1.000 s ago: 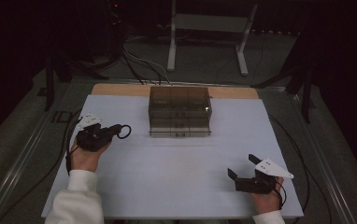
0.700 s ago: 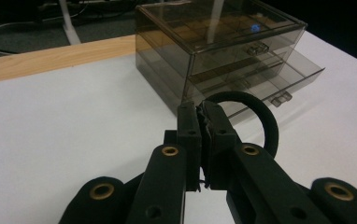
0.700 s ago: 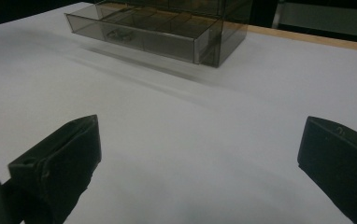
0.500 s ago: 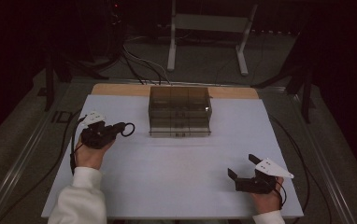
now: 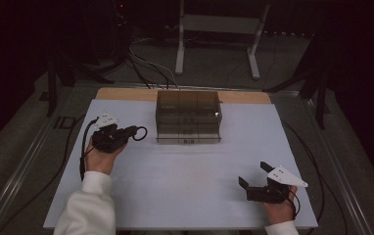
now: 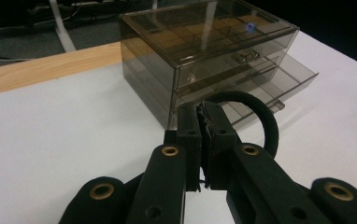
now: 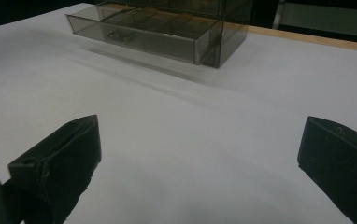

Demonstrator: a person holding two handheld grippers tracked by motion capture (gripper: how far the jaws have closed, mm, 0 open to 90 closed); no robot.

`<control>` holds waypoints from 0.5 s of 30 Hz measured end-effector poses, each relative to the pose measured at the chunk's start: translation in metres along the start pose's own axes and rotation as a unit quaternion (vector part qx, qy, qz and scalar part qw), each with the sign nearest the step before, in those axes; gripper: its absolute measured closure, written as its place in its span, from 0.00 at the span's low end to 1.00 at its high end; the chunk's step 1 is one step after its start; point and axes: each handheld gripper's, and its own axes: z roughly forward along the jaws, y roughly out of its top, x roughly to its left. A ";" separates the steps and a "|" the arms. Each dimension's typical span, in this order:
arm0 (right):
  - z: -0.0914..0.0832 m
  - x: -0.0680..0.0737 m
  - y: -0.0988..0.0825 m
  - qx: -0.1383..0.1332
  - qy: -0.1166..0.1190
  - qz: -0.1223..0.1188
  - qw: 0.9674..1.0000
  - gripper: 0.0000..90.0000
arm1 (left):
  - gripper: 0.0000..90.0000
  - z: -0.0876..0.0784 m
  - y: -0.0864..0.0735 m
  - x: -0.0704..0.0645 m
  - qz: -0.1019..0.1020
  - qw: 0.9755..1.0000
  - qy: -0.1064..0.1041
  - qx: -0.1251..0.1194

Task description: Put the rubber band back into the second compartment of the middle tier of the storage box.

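A smoky clear drawer box stands just ahead of the left gripper, whose jaws are clamped on a black hair tie; the drawers' contents are hard to make out. Since earlier, this gripper has edged slightly nearer the box. The right gripper sits apart, jaws wide, on the worktop.

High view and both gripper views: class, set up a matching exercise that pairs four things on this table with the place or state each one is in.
Things:
1. left hand-held gripper
2. right hand-held gripper
3. black elastic loop
4. smoky plastic drawer box

Places or states:
A. stands at the far middle of the table, bottom drawer pulled out a little
B. jaws wide apart with nothing between them
C. pinched between closed jaws
D. jaws closed, just left of the box

Pairs: 1-D, 2-B, 3-C, 4-A
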 end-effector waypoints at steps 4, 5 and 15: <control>0.000 0.000 0.000 0.000 0.000 0.000 1.000 0.00 | 0.98 0.003 0.003 -0.001 -0.002 1.000 -0.002 -0.003; 0.000 0.000 0.000 0.000 0.001 0.000 1.000 0.00 | 0.98 0.004 0.003 -0.001 0.001 1.000 -0.002 -0.001; 0.000 0.000 0.000 -0.001 0.001 0.000 1.000 0.00 | 0.98 0.010 0.010 -0.006 0.003 1.000 -0.006 -0.006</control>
